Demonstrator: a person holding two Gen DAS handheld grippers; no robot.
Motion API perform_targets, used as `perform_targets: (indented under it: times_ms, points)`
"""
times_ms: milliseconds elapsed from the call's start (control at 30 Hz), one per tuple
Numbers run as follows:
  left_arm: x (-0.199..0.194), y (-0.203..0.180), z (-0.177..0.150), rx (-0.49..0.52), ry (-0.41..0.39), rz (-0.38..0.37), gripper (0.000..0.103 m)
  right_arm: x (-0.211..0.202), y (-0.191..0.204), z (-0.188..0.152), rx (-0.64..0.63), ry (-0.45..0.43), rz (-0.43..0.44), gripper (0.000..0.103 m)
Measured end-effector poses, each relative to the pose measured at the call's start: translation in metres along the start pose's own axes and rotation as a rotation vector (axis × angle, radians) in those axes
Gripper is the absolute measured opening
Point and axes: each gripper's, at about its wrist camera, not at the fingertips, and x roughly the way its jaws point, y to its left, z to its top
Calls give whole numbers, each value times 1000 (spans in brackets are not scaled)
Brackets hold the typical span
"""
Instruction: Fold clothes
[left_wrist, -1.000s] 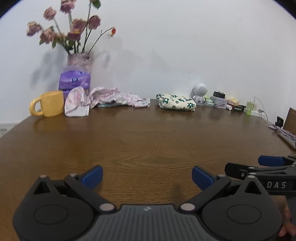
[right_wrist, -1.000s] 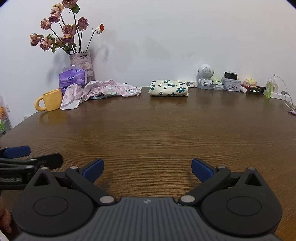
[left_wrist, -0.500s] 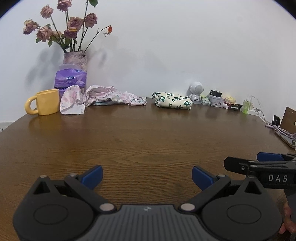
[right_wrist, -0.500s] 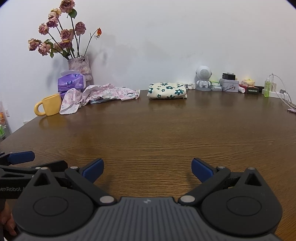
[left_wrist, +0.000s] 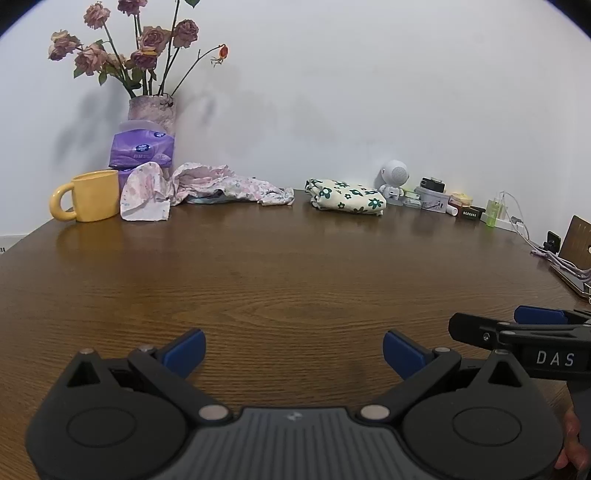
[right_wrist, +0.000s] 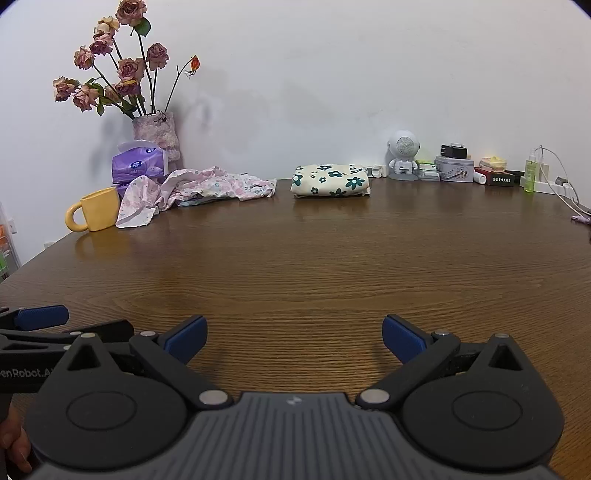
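Both grippers have tipped their view down a little since a second ago, so the far edge of the table (right_wrist: 295, 258) sits lower in view. Left gripper (left_wrist: 294, 349) and right gripper (right_wrist: 294, 334) hover over bare wood, jaws spread wide, holding nothing. A crumpled pink garment (right_wrist: 207, 186) lies at the far left edge beside the mug (right_wrist: 96, 208); a folded floral one (right_wrist: 330, 181) sits mid-edge. The pink cloth looks light and limp: probably best pinched at a hem or corner.

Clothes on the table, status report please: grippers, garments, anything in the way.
Left gripper open, empty. Right gripper open, empty. Pink floral garment crumpled by the wall; green-flowered one folded. Yellow mug touching the crumpled cloth.
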Motion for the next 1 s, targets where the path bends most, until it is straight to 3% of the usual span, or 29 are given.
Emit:
perform_targets:
  times_ms: [1000]
  points:
    - [0,0,0,-1,2,-6,103,0,0,-2,-2,-8,1,103]
